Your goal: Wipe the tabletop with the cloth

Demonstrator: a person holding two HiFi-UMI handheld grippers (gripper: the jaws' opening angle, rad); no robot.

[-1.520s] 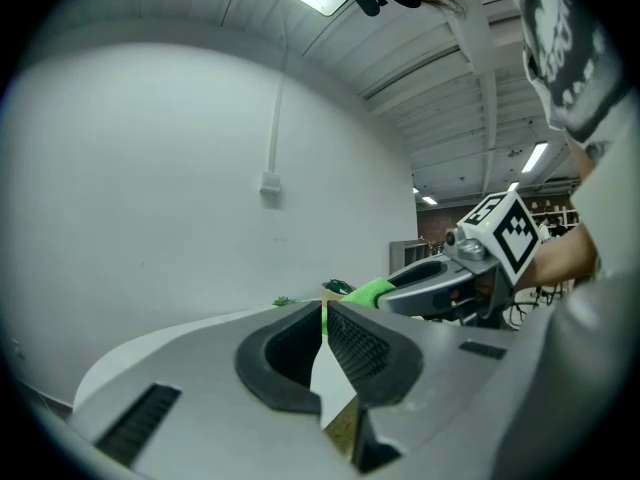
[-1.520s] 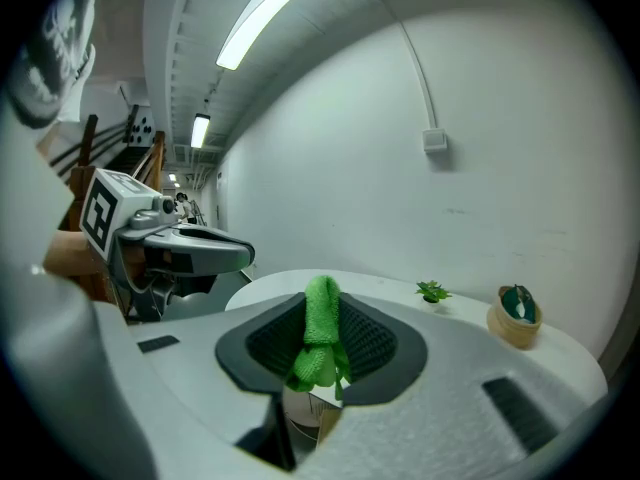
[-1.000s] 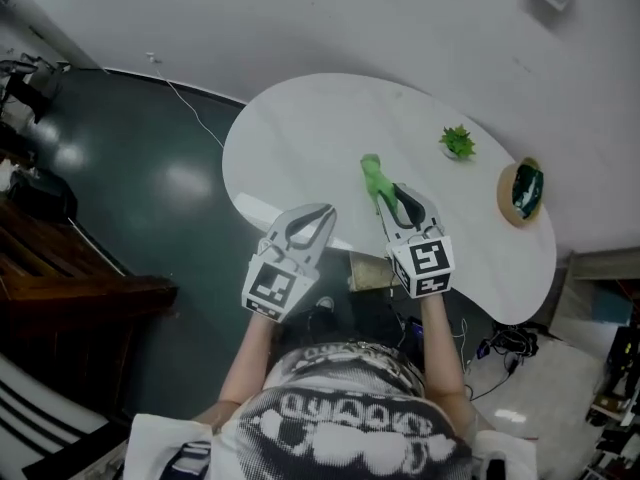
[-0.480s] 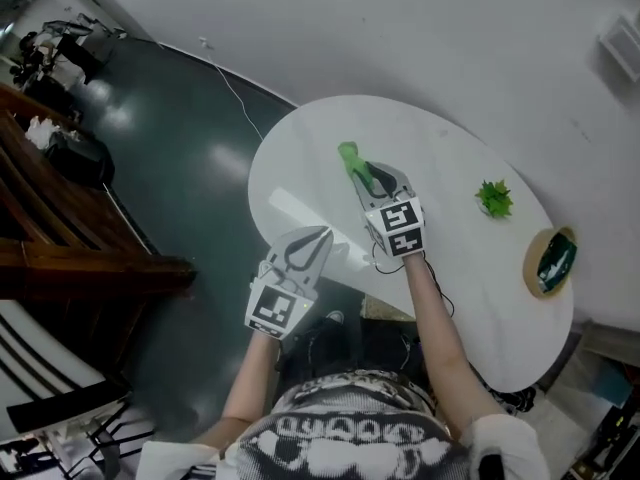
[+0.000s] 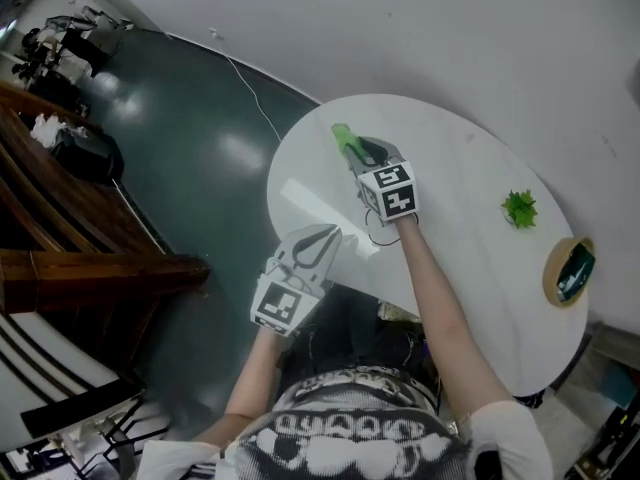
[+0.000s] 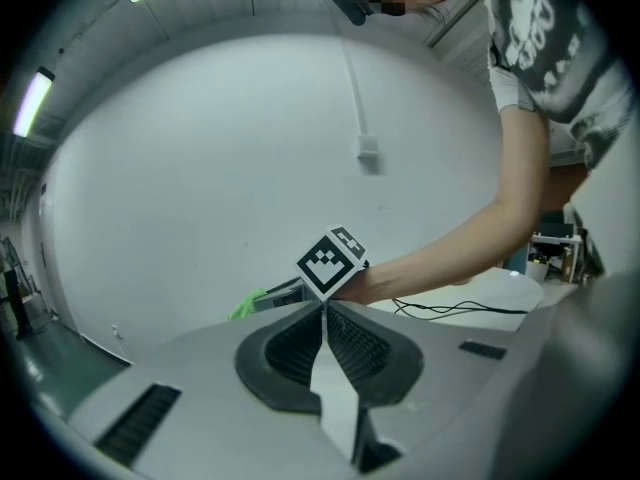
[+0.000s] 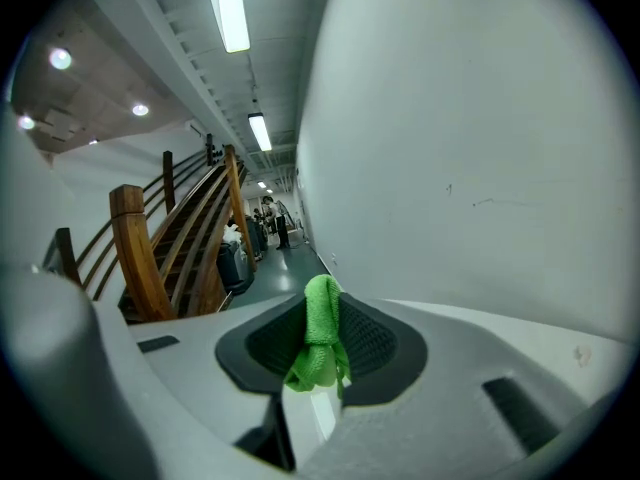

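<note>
The green cloth [image 5: 345,143] hangs pinched in my right gripper [image 5: 357,151], out over the far left part of the white oval tabletop [image 5: 470,228]. In the right gripper view the cloth [image 7: 321,333] is bunched between the shut jaws. My left gripper [image 5: 325,233] is shut with nothing in it, held near the table's near left edge. In the left gripper view its jaws [image 6: 324,313] meet, and the right gripper's marker cube [image 6: 332,261] and the person's forearm show beyond.
A small green plant [image 5: 519,208] and a round wooden bowl [image 5: 570,271] sit at the table's right end. A cable [image 5: 385,239] trails on the table. Dark floor, a wooden staircase [image 5: 60,238] at left, and the white wall behind.
My right gripper has carried the cloth further left and away across the table. The head view has swung, so the plant and bowl sit further right. The left gripper keeps its place.
</note>
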